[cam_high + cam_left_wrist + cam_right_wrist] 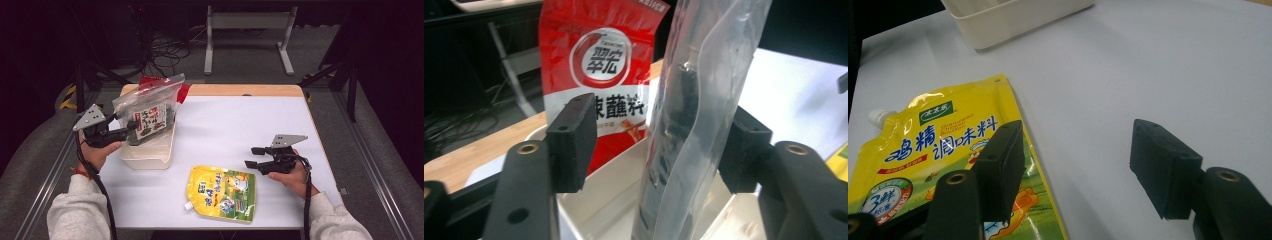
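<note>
Clear plastic bag of dark snacks stands in the white bin near the desk's left edge, before a red pouch. Left gripper is released, its jaws apart around the bag. That one looks packed; the yellow pouch lies at the front edge, beside the empty, open right gripper.

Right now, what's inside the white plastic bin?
Standing in the white plastic bin: a clear zip bag holding a dark packet and, behind it, a red printed pouch. The bags cover most of the bin floor.
</note>
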{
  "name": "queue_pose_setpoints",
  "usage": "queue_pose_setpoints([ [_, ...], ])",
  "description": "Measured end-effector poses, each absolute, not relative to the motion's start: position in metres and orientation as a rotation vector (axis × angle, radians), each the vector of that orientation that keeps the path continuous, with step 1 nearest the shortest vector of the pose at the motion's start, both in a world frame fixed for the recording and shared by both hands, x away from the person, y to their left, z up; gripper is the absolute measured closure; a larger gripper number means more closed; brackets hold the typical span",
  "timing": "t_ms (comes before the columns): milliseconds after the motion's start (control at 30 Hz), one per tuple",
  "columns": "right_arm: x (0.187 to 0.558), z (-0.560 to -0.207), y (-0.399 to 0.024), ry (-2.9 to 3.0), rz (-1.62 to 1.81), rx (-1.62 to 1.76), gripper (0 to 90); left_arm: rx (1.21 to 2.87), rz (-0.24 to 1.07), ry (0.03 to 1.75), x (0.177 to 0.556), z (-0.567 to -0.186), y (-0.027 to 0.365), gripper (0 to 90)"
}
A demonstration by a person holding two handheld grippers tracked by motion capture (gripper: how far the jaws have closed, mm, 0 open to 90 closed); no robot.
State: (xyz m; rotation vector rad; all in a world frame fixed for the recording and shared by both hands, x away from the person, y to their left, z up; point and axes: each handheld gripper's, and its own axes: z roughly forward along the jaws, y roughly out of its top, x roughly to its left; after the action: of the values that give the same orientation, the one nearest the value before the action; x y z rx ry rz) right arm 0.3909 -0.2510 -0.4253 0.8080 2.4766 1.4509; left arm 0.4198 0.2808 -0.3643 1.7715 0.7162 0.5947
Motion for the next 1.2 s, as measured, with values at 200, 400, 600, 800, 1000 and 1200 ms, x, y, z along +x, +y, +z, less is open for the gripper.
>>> queue_pose_setpoints([
  [200,0.389,-0.426,-0.25,2.494,1.411,0.795,38.9,1.786,0.63,0.769,0.408,-0.365,0.28,21.2],
  [400,0.389,-0.426,-0.25,2.497,1.37,0.783,39.1,1.797,0.67,0.826,0.391,-0.369,0.278,16.1],
  [600,0.387,-0.425,-0.251,2.492,1.339,0.778,40.7,1.784,0.665,0.845,0.366,-0.375,0.277,15.1],
  [800,0.383,-0.423,-0.252,2.485,1.327,0.771,41.3,1.772,0.708,0.806,0.33,-0.376,0.264,17.6],
  [1000,0.379,-0.424,-0.25,2.509,1.301,0.755,40.9,1.791,0.634,0.714,0.291,-0.372,0.242,20.2],
  [1200,0.374,-0.427,-0.244,2.553,1.283,0.732,40.2,1.949,0.462,0.652,0.267,-0.398,0.21,20.8],
])
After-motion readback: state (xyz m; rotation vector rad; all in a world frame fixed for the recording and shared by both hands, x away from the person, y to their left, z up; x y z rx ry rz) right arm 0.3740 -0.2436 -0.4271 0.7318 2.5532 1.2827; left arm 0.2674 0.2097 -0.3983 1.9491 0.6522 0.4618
